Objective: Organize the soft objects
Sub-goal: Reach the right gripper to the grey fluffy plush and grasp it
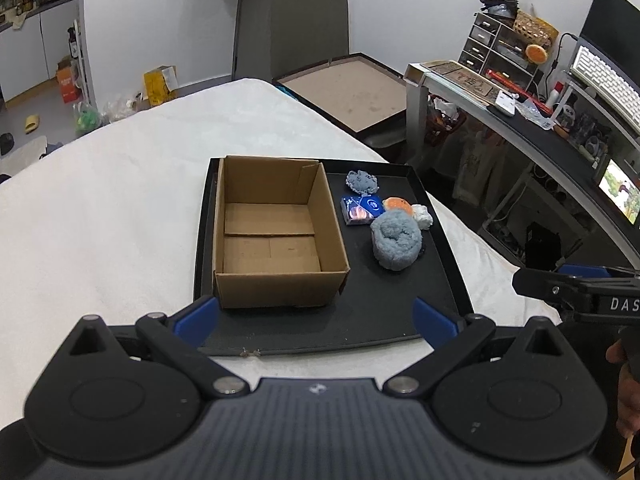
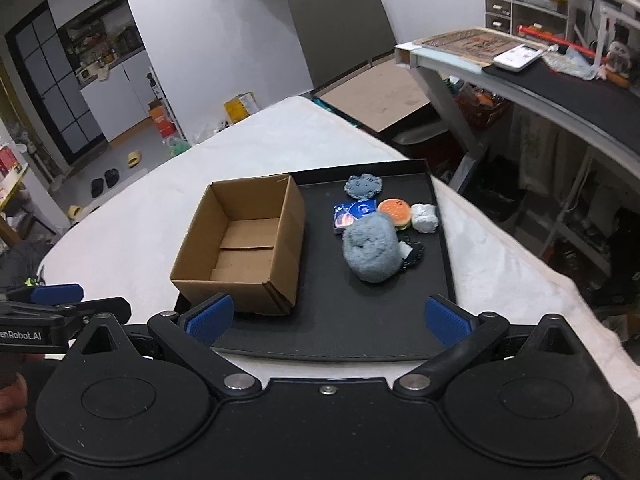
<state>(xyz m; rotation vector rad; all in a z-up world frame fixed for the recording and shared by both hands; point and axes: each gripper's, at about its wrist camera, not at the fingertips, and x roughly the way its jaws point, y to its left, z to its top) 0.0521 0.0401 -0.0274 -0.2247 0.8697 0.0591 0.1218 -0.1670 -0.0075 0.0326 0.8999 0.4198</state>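
Tray near edge: the black tray lies bare in front of the items, open to both spread grippers.
Left side of tray: the upright walls of the cardboard box fill it; the box mouth is open from above.
Right side of tray: the blue-grey fluffy ball stands foremost, screening the blue packet, burger toy and white wad behind it.
Tray far right corner: the flat grey toy lies apart.
Between box and ball: a bare strip.

We have both wrist cams near the tray's front edge, looking forward and down; left sits left of right. Shared: tray, cardboard box.
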